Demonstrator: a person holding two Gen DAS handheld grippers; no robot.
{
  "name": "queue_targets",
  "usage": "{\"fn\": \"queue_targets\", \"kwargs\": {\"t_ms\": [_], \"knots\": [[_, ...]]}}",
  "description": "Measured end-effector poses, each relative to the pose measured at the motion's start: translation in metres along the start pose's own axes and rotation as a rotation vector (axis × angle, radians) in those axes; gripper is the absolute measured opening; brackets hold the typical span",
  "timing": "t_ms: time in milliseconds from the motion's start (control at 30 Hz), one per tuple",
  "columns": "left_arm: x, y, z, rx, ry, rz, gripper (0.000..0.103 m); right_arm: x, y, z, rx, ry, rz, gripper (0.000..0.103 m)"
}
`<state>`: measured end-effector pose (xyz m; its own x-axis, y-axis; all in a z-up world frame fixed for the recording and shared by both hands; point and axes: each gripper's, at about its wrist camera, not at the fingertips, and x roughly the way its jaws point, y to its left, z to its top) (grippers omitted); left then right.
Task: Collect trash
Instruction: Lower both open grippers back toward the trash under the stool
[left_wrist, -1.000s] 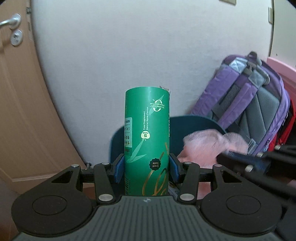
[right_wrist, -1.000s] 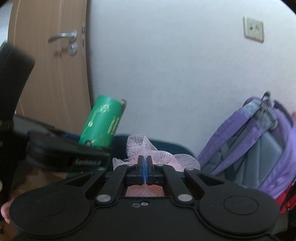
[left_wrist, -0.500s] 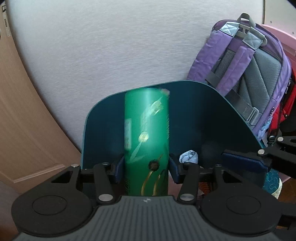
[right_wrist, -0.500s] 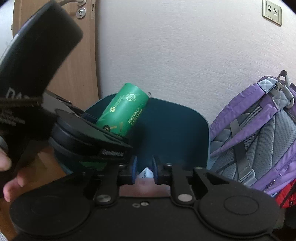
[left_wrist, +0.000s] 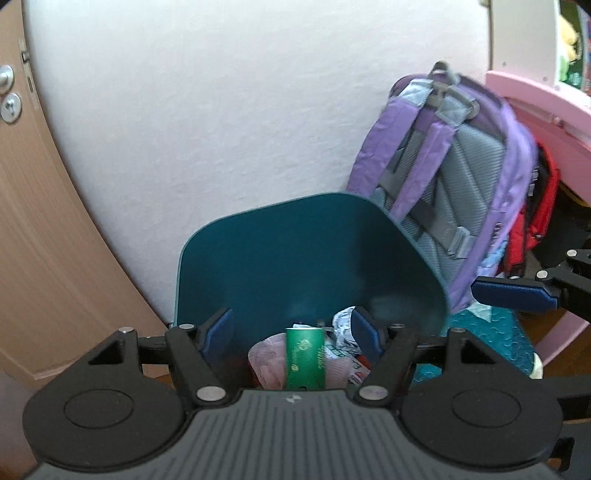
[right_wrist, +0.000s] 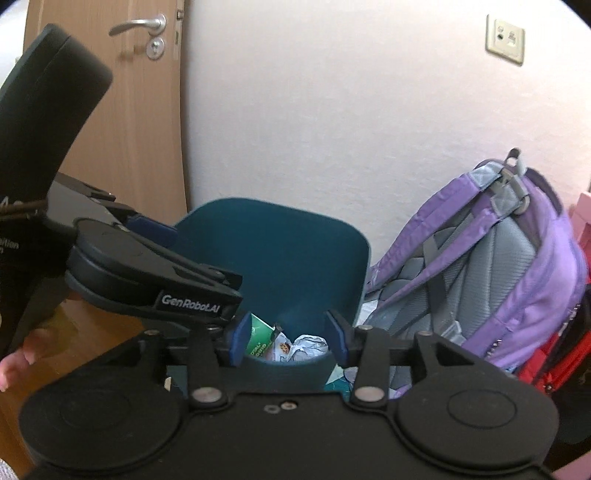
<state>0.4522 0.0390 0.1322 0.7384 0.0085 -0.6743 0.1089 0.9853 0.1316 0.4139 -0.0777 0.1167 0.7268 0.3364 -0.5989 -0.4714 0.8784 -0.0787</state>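
At about 6 o'clock in the left wrist view, the left gripper (left_wrist: 291, 332) is opening, its blue pads standing clear of anything; a second ago they clamped the green tube (left_wrist: 305, 363) upright. That tube now lies below and between them inside the teal bin (left_wrist: 288, 254), resting on the pink netting (left_wrist: 267, 363) and beside crumpled wrappers (left_wrist: 343, 328). I judge this piece of trash as delivered.

Toward 3 o'clock in the same view, a blue pad of the right gripper (left_wrist: 513, 293) reaches in from the edge. In its own view the right gripper (right_wrist: 286, 338) is likewise opening with nothing pinched; a second ago it was clenched on the pink netting, so that item has dropped too. Between its pads, low in the bin, a green packet (right_wrist: 260, 341) and a pale crumpled wrapper (right_wrist: 308, 347) show.

The tube looks like rigid printed card, green with pale lettering, its torn end pointing away. At 2 o'clock, a purple backpack (left_wrist: 454, 177) leans against the wall, just beside the bin.
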Motion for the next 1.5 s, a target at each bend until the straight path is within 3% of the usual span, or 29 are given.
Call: {"fn": "queue_targets", "kwargs": {"t_ms": [400, 833, 933, 1200, 1333, 1500], "knots": [[-0.086, -0.026, -0.032, 0.020, -0.046, -0.020, 0.070, -0.088, -0.001, -0.024, 0.013, -0.045, -0.015, 0.052], [-0.124, -0.057, -0.096, 0.027, -0.042, -0.082, 0.070, -0.140, 0.000, -0.089, 0.037, -0.018, 0.004, 0.065], [-0.118, -0.066, -0.115, 0.019, -0.036, -0.090, 0.082, -0.140, -0.003, -0.111, 0.051, 0.007, 0.008, 0.075], [-0.064, -0.100, -0.170, 0.068, 0.025, -0.100, 0.082, -0.104, -0.023, -0.191, 0.144, 0.138, 0.001, 0.086], [-0.033, -0.116, -0.197, 0.082, 0.066, -0.129, 0.082, -0.079, -0.031, -0.231, 0.168, 0.191, -0.010, 0.100], [0.009, -0.135, -0.229, 0.112, 0.143, -0.181, 0.082, -0.037, -0.048, -0.279, 0.234, 0.301, -0.024, 0.101]]}}
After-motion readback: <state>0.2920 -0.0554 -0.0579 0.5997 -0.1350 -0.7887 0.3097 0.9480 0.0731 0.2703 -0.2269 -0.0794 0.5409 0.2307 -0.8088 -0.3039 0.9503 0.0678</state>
